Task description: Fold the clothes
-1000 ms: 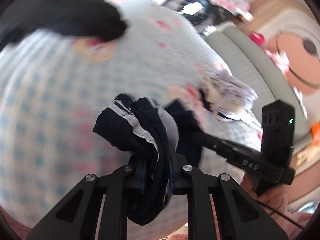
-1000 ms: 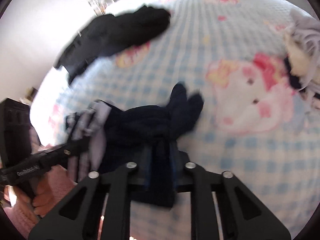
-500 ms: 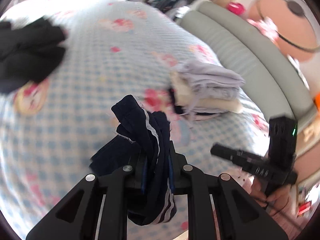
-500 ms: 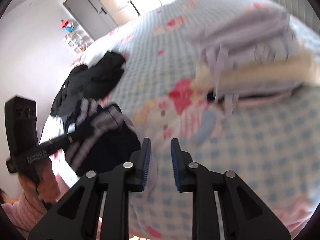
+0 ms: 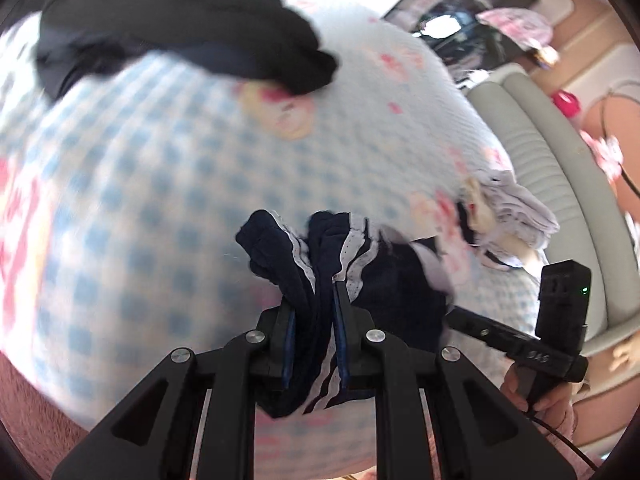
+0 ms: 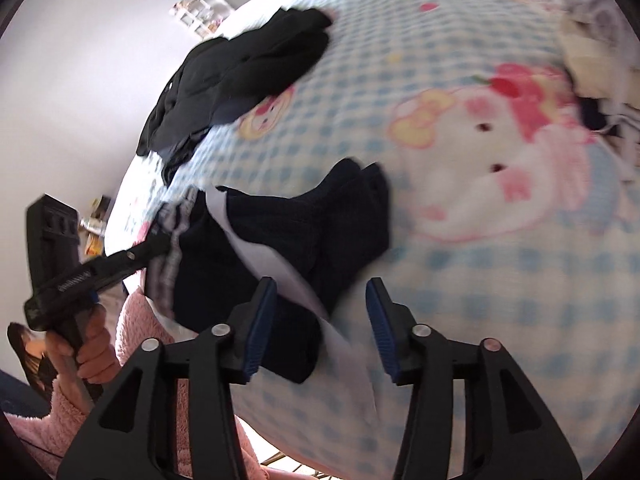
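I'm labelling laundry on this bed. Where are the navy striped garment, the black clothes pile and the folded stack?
navy striped garment (image 5: 316, 256): left wrist view, white-striped bunched edge.
black clothes pile (image 6: 244, 76): right wrist view, middle of the heap.
folded stack (image 5: 520, 208): left wrist view, pale top layers.

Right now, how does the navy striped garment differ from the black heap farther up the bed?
The navy garment has white stripes along its edge; the black heap is plain. The navy garment is clamped in the left tool near the bed's near edge, while the black heap lies loose and untouched farther up the checked bedspread. The right tool is opening, gripping neither. Both are dark, bunched and unfolded.
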### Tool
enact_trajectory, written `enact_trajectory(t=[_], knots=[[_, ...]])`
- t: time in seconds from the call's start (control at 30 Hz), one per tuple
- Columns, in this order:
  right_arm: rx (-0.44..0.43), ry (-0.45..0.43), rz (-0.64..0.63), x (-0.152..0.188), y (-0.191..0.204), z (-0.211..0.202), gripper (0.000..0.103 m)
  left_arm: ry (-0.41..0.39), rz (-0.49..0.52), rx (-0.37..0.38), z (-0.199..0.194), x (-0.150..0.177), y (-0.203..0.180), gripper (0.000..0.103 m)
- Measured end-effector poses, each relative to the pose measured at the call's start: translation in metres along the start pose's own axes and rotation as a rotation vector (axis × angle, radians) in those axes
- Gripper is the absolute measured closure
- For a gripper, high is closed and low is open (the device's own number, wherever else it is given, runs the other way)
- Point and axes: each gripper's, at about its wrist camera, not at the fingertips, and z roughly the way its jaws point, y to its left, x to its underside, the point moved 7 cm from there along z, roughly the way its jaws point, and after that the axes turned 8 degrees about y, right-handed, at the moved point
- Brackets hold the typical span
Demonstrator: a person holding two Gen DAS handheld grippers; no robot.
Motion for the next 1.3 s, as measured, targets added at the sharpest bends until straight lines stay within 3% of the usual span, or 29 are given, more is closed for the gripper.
enact_trajectory(t=[0.03,0.1,0.13,0.2,0.27,0.33,0.37,0.4,0.43,0.47,0.53,0.6,0.73,0.87,1.0,1.13,1.23,1.3], knots=[[-0.002,0.013,0.001,0.000,0.002,0.007,0.044,0.006,-0.013,0.006,0.003,0.002,0.007,0.083],[-0.009,0.044,0.001,0.001,0.006,0.019,0.044,0.017,-0.029,0.028,0.010,0.004,0.017,0.061],[-0.011,0.064,-0.004,0.002,0.008,0.027,0.041,0.022,-0.030,0.047,0.014,0.004,0.019,0.055],[-0.003,0.080,-0.009,0.004,0.009,0.039,0.035,0.038,-0.020,0.083,0.023,0.004,0.023,0.050],[-0.014,0.073,0.011,0.001,0.004,0.049,0.035,0.063,0.001,0.086,0.038,0.003,0.025,0.046],[-0.039,0.046,0.046,-0.007,0.000,0.055,0.034,0.078,0.019,0.065,0.048,0.001,0.022,0.049],[-0.047,0.034,0.053,-0.011,0.001,0.055,0.034,0.079,0.038,0.059,0.049,0.000,0.016,0.064],[-0.054,0.023,0.061,-0.015,0.001,0.055,0.042,0.080,0.056,0.053,0.050,-0.002,0.010,0.078],[-0.062,0.011,0.068,-0.018,0.001,0.056,0.064,0.073,0.078,0.043,0.048,-0.004,0.001,0.079],[-0.070,-0.001,0.076,-0.022,0.001,0.056,0.070,0.059,0.104,0.039,0.044,-0.008,-0.011,0.084],[-0.074,-0.030,0.063,-0.026,0.009,0.043,0.087,0.045,0.135,0.079,0.035,-0.016,-0.035,0.085],[-0.075,-0.061,0.045,-0.030,0.017,0.026,0.091,0.037,0.178,0.112,0.027,-0.025,-0.063,0.085],[-0.077,-0.177,0.044,-0.040,0.014,-0.040,0.092,0.047,0.297,0.182,0.025,-0.048,-0.141,0.085],[0.011,-0.317,0.041,-0.052,-0.019,-0.135,0.092,0.060,0.440,0.267,0.042,-0.080,-0.253,0.085],[0.127,-0.432,0.066,-0.076,-0.072,-0.238,0.092,0.028,0.569,0.297,0.060,-0.116,-0.368,0.085],[0.231,-0.528,0.128,-0.105,-0.127,-0.317,0.092,0.025,0.590,0.329,0.091,-0.161,-0.460,0.085],[0.293,-0.560,0.170,-0.125,-0.165,-0.355,0.092,0.054,0.567,0.327,0.123,-0.180,-0.492,0.085],[0.346,-0.557,0.182,-0.137,-0.186,-0.361,0.092,0.092,0.532,0.286,0.158,-0.188,-0.496,0.081]])
